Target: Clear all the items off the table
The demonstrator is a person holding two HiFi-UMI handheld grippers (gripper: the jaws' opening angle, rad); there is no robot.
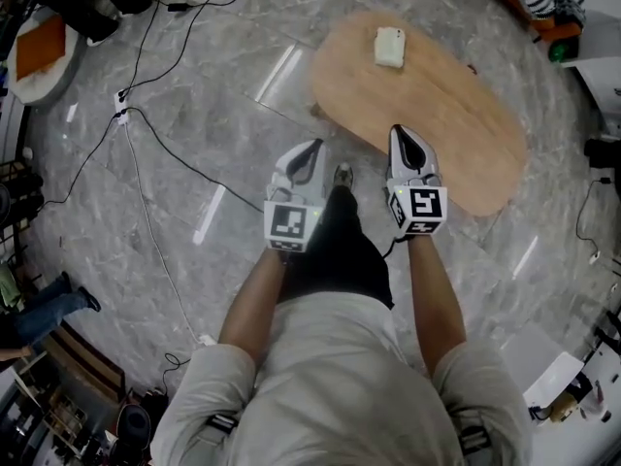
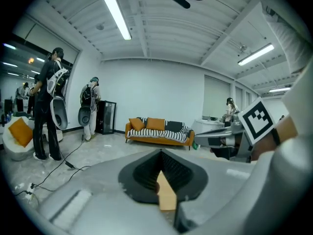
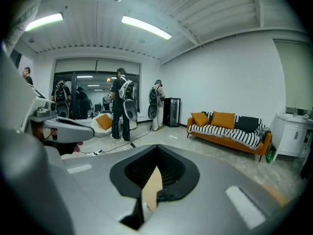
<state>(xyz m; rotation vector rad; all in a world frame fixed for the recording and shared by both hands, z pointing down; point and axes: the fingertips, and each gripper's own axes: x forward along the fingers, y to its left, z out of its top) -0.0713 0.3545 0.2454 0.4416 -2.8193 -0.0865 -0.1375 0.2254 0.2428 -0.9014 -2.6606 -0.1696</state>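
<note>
Grey marble floor (image 1: 194,289) all round, with black cables (image 1: 155,149) snaking over it on the left, and the person is standing at the near end of a kidney-shaped wooden table (image 1: 456,124) that runs off up and to the right in the head view.

The left gripper (image 1: 312,148) hangs over bare floor, just off the table's near-left edge. Its own view shows the dark pads pressed together at the tip with nothing between them, only a sliver of wood colour showing through lower down. The right gripper (image 1: 401,134) has its nose over the table's near edge, and its jaws are closed and empty too.

All I can see left on the tabletop is a small cream blocky item (image 1: 389,47). It's too small to tell what it is, and it sits well apart from both grippers at the far-left end of the table.

The bit that matters: it lies almost dead ahead of the right gripper, just a hair to its left. From the left gripper it's ahead and off to the right. Its longer side seems to run roughly away from the person, though that's a loose read.

So I reckon the right one is nearer and better lined up. It'd need to reach forward across the table and spread its jaws first.
</note>
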